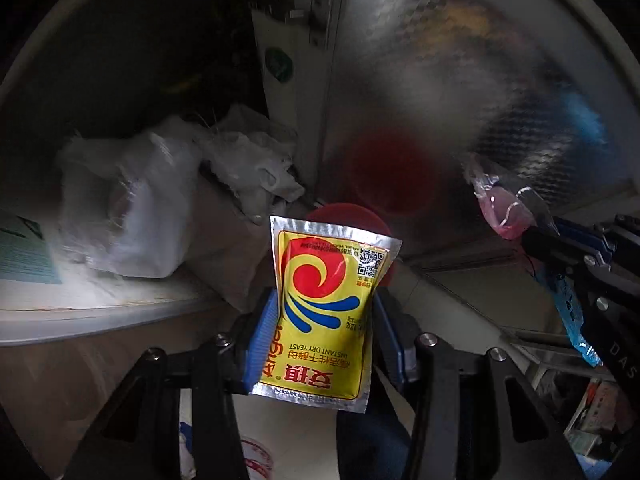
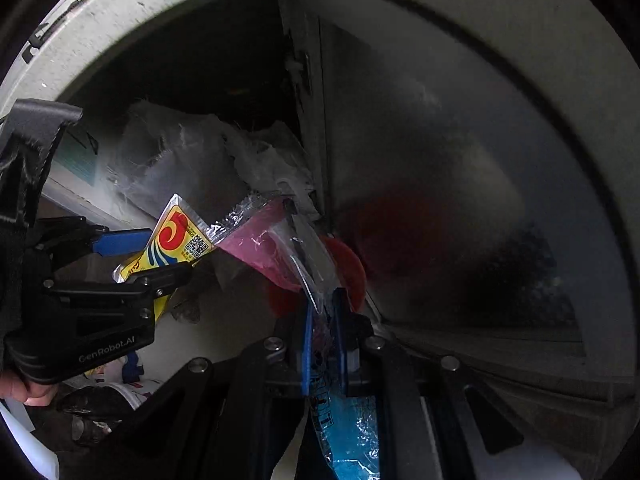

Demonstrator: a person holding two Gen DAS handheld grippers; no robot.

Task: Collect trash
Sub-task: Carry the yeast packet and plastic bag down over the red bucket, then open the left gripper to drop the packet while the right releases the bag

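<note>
My left gripper (image 1: 324, 316) is shut on a yellow instant dry yeast packet (image 1: 324, 312), held upright in the air. It also shows in the right wrist view, where the left gripper (image 2: 160, 254) pinches the yeast packet (image 2: 176, 240) at the left. My right gripper (image 2: 322, 312) is shut on a clear plastic wrapper with pink and blue parts (image 2: 272, 248). In the left wrist view the right gripper (image 1: 540, 240) holds that wrapper (image 1: 504, 212) at the right. A red round object (image 2: 348, 268) lies just beyond both packets.
White crumpled plastic bags (image 1: 132, 208) lie on a shelf (image 1: 80, 316) at the left. A frosted glass cabinet door (image 1: 460, 100) stands open at the right, hinged on a white post (image 1: 296, 60). Clutter lies on the floor below (image 2: 120, 380).
</note>
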